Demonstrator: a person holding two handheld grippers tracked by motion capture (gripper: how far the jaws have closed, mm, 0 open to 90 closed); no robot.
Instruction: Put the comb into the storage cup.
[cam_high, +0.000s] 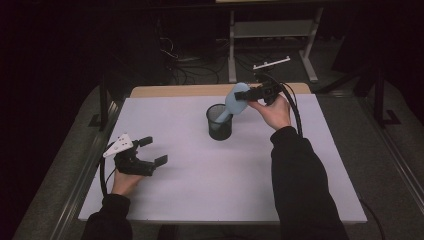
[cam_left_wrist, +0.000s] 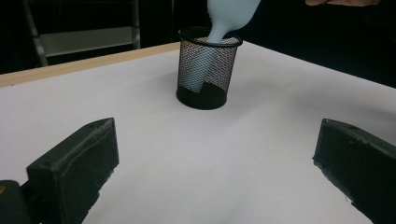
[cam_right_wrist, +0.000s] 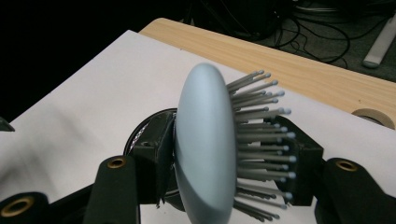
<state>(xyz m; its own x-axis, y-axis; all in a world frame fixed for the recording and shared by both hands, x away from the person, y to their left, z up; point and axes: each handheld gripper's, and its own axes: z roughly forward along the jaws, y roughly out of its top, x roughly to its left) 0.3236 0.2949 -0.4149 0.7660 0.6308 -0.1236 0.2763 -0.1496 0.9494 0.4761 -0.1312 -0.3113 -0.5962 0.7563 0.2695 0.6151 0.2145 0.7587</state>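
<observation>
The pale blue oval plastic hairbrush (cam_high: 235, 101) is standing handle-down in the black wire-mesh cup (cam_high: 219, 123), long axis tilting up-right. The right hand-held gripper (cam_high: 246, 95) is bracketing its head, jaws slightly spread, grip unclear. The left hand-held gripper (cam_high: 152, 150) is idling spread, well apart on the white bench (cam_high: 200, 175).

The left gripper (cam_high: 152, 150) rests low at the person's left, jaws spread wide with nothing between them, its hand (cam_high: 123, 183) behind it. The right gripper (cam_high: 248, 94) is held raised and farther forward, the right hand (cam_high: 274, 112) under it, its jaws standing either side of a hairbrush (cam_right_wrist: 205, 149) head.
</observation>
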